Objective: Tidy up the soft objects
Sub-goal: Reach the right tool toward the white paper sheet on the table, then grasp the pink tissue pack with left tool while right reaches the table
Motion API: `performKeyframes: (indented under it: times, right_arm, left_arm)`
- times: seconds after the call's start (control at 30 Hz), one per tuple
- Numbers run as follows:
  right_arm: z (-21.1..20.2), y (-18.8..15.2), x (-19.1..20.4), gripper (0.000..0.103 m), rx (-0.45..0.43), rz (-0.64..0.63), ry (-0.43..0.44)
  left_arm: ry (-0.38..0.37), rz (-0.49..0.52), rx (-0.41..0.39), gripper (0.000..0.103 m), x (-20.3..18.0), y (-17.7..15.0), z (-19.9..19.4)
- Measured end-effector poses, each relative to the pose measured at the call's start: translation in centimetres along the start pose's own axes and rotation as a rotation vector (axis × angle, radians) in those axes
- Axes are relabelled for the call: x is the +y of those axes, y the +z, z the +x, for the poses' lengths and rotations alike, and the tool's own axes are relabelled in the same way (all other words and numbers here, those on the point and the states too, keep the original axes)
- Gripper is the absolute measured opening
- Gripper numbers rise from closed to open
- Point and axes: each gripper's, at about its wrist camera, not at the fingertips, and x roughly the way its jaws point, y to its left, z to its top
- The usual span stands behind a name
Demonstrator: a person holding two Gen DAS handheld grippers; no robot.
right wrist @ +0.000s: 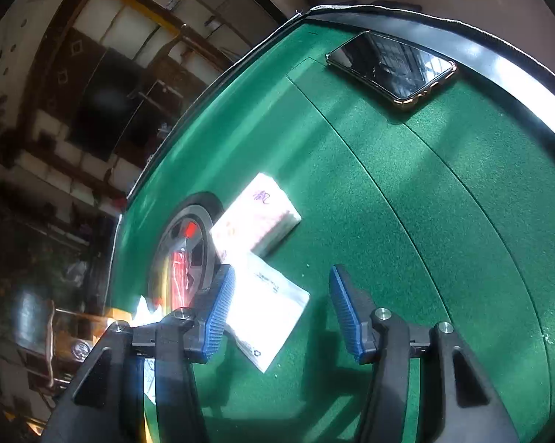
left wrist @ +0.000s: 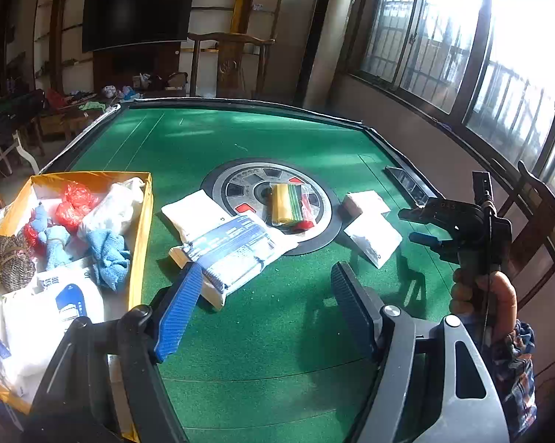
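Note:
An orange-rimmed box at the left holds red bags, a blue cloth, white packs and a woven pouch. On the green table lie a blue-and-white pack, a white pack, a yellow-green-red bundle and two white tissue packs. My left gripper is open and empty above the felt, near the blue-and-white pack. My right gripper is open and empty, tilted, just above a white tissue pack; a pink-printed pack lies beyond it. It also shows in the left wrist view.
A round dial sits in the table's middle. A phone lies near the table's raised black rim. Chairs and windows stand to the right, a cluttered table to the far left.

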Motion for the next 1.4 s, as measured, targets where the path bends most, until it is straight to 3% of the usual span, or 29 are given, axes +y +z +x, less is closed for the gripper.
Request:
performKeyframes:
  times: [0.13,0.27,0.33,0.37,0.43,0.57,0.67,0.83,0.93,1.1,1.27,1.4]
  right_arm:
    - [2.0,0.7,0.4,0.048,0.014,-0.008,0.086]
    - [3.8,-0.9,1.9,0.049,0.192,-0.078,0.168]
    - [3.7,-2.3,3.0,0.049,0.293,-0.131,0.261]
    - [2.9,-2.7,3.5,0.049,0.301,-0.159,0.278]
    - [0.1,-2.6,3.4,0.049,0.18,-0.162,0.255]
    - [-4.6,-1.2,0.0,0.058,-0.107,0.002,0.208]
    - [-5.9,-0.7,-2.7,0.06,-0.202,0.105,0.182]
    - [-4.5,-0.1,-4.1,0.06,-0.171,0.2,0.161]
    - [-4.1,-0.1,-4.6,0.06,-0.139,0.219,0.158]
    - [-4.4,-0.1,-5.0,0.06,-0.145,0.213,0.148]
    - [-4.3,-0.3,-4.7,0.06,-0.148,0.19,0.117]
    - [-4.0,-0.6,-4.4,0.06,-0.141,0.172,0.095]
  left_arm:
    - [-0.028,-0.022,0.002,0.072,-0.6,-0.2,0.7]
    - [-0.017,-0.004,0.01,0.072,-0.6,-0.2,1.1]
    - [0.001,0.006,0.009,0.072,-0.6,0.4,1.5]
    - [0.008,0.011,0.01,0.072,-0.5,0.7,1.7]
    - [0.011,0.023,0.01,0.072,-0.7,1.7,2.4]
    - [-0.019,0.114,0.012,0.072,-3.0,3.9,5.5]
    - [-0.071,0.229,0.018,0.072,-6.5,5.7,9.2]
    - [-0.161,0.452,0.095,0.072,-12.9,7.0,16.2]
    - [-0.206,0.538,0.131,0.072,-15.4,7.1,19.5]
    - [-0.205,0.656,0.154,0.072,-17.6,7.0,23.2]
    - [-0.236,0.666,0.209,0.074,-18.7,7.1,25.5]
    - [-0.234,0.583,0.243,0.063,-18.7,7.3,26.2]
